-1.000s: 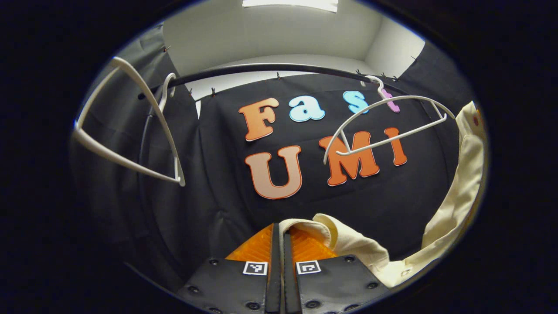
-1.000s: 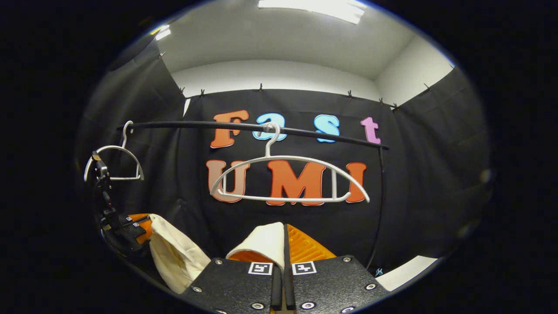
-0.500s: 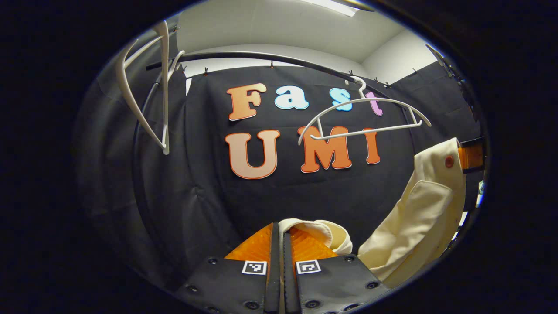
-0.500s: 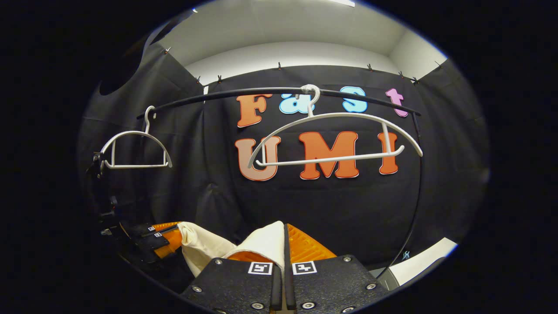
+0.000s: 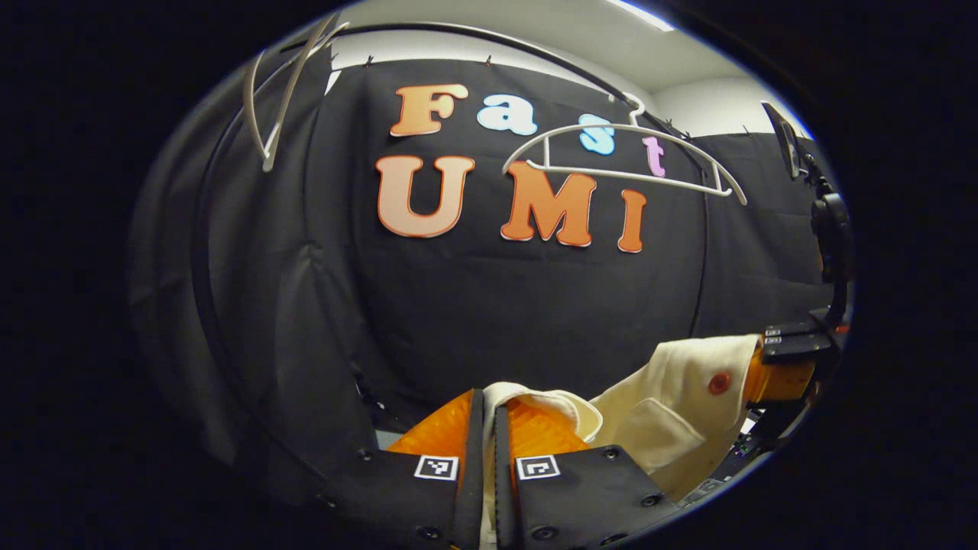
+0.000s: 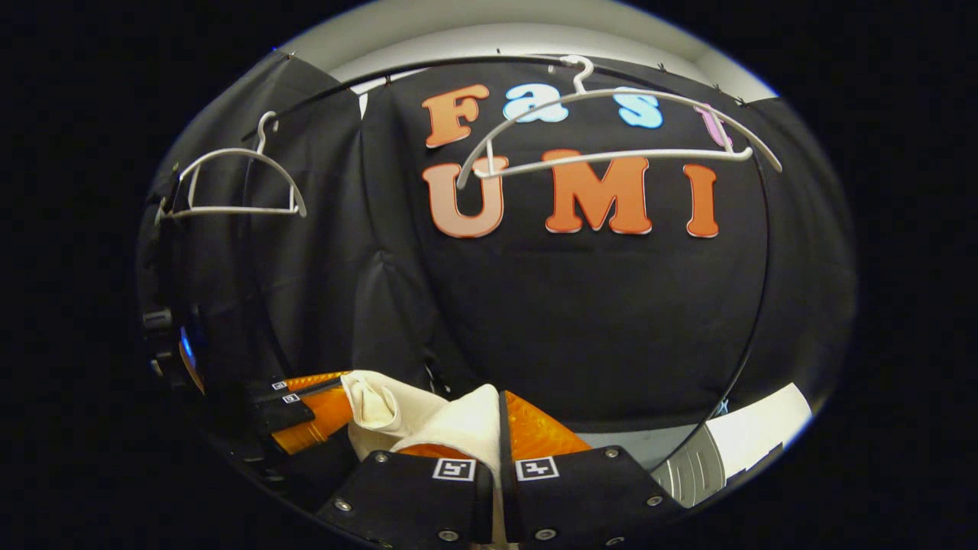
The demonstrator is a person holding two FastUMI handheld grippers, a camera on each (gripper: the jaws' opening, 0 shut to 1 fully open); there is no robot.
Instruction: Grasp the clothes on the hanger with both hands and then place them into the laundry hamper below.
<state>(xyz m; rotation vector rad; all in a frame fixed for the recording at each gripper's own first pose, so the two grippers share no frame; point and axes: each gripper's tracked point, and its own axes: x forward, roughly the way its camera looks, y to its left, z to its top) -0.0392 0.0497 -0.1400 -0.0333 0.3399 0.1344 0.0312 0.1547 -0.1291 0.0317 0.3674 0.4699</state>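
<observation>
A cream shirt (image 5: 672, 405) with a red button hangs between both grippers, off its hanger. My left gripper (image 5: 483, 412) is shut on a folded edge of the shirt at the bottom of the left gripper view. The right gripper (image 5: 787, 359) shows at that view's right edge, clamped on the shirt's other end. In the right gripper view my right gripper (image 6: 498, 416) is shut on the cream shirt (image 6: 428, 416), and the left gripper (image 6: 306, 401) shows low on the left, holding the same cloth. The bare white hanger (image 6: 611, 130) hangs on the black rail above.
A second empty white hanger (image 6: 229, 183) hangs at the rail's left end. The black rail post (image 6: 752, 336) curves down on the right. A pale ribbed surface (image 6: 733, 451) lies at the lower right, below the rail.
Both grippers have moved down with the shirt; the hangers and rail have risen in both views. The two grippers have come closer together and the shirt now sags shorter between them.
</observation>
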